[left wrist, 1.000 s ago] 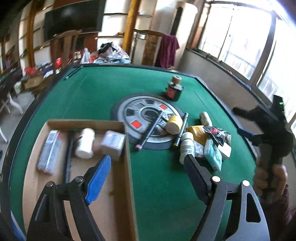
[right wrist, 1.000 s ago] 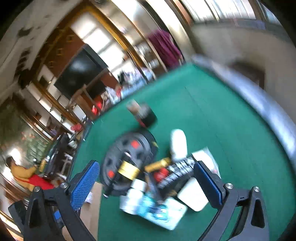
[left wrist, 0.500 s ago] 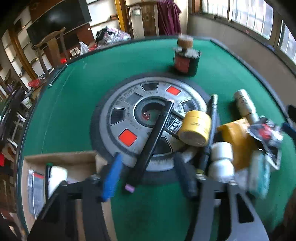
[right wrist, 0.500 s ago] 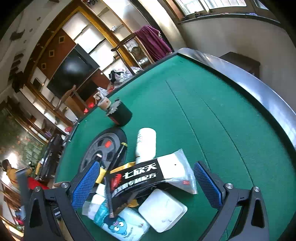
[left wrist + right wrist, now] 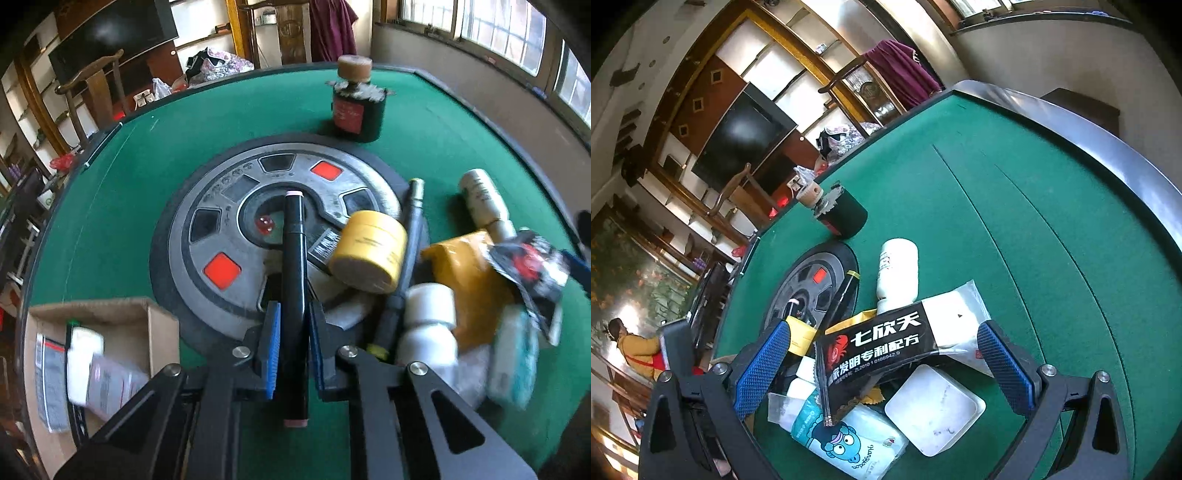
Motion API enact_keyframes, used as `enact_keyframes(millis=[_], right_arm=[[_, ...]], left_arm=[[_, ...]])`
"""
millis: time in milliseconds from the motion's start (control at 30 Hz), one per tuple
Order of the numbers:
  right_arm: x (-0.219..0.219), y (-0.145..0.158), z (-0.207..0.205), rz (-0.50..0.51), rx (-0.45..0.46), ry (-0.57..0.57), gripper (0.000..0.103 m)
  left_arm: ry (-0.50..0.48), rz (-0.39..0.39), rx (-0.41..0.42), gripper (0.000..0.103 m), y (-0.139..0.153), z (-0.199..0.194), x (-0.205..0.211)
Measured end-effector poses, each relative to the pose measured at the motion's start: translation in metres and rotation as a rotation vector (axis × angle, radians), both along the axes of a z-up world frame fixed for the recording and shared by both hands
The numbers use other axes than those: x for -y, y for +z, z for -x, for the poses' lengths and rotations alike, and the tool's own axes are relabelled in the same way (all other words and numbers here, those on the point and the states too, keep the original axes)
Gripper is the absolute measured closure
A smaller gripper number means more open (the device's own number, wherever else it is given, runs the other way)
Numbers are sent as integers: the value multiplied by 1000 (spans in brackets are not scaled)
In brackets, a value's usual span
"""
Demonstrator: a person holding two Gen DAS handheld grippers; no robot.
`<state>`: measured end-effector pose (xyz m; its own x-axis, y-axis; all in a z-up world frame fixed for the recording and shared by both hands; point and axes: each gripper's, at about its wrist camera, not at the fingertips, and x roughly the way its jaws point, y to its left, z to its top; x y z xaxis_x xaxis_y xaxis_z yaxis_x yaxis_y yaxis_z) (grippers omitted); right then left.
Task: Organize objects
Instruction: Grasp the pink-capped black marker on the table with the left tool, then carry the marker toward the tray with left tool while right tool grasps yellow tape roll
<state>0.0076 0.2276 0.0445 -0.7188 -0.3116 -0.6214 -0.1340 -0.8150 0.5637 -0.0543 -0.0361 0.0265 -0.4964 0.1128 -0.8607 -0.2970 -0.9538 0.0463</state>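
My left gripper (image 5: pixel 294 343) is shut on a long black marker (image 5: pixel 294 273) with pink ends that lies across the grey weight plate (image 5: pixel 229 236). A cardboard box (image 5: pixel 110 321) with a white bottle and packets in it sits at the lower left. My right gripper (image 5: pixel 882 369) is open above a heap: a black snack packet (image 5: pixel 879 343), a white square box (image 5: pixel 934 406), a blue tissue pack (image 5: pixel 849 439) and a white bottle (image 5: pixel 897 269).
On the green table (image 5: pixel 122 177) stand a black jar with a cork lid (image 5: pixel 356 107), a yellow tape roll (image 5: pixel 369 251), a black pen (image 5: pixel 406 251), a white bottle (image 5: pixel 428 321) and a yellow pouch (image 5: pixel 465 266). Chairs stand beyond the far edge.
My left gripper moved from over the box toward the weight plate and closed on the black marker. My right gripper settled lower over the heap, still open.
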Motion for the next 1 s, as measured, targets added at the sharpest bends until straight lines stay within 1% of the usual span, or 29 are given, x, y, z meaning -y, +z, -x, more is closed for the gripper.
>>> enact_keyframes(millis=[133,267,333,400,433,500,567,600,667,733,767,833,900,967,1000], right_arm=[[4,-2,2,-25,6,13,0],[11,-1,1,-55,-6,36,0],[18,1,0,-91,-19,52,0],[27,9,-5,-160,-50,59,0],[32,16,-8,-221,-68,48,0],[41,29,-12,-278,-97,46,0],[55,45,-12,-314,-134,102,0],[69,52,-7,-364,-138,164,0],[103,56,11,-464,-111,308,0],[125,52,26,-541,-85,372,0],[138,44,38,-590,-59,408,1],[152,32,51,-629,-23,451,3],[167,18,64,-657,7,499,8],[178,9,70,-697,20,520,15],[181,5,72,-713,25,529,16]], left_arm=[[-12,-61,-36,89,19,-23,7],[-21,-158,-76,89,44,-61,29],[-17,-194,-92,89,53,-77,38],[-6,-249,-100,89,60,-96,56],[4,-276,-105,89,63,-105,66],[21,-313,-117,89,66,-118,82],[29,-337,-137,89,70,-132,96],[37,-338,-151,89,70,-137,104],[58,-359,-156,89,68,-145,118],[79,-393,-154,89,64,-147,132],[92,-407,-155,89,63,-149,139],[120,-438,-152,89,60,-156,155],[146,-457,-148,89,57,-160,170],[157,-458,-151,89,56,-163,181],[164,-455,-155,89,55,-163,185]])
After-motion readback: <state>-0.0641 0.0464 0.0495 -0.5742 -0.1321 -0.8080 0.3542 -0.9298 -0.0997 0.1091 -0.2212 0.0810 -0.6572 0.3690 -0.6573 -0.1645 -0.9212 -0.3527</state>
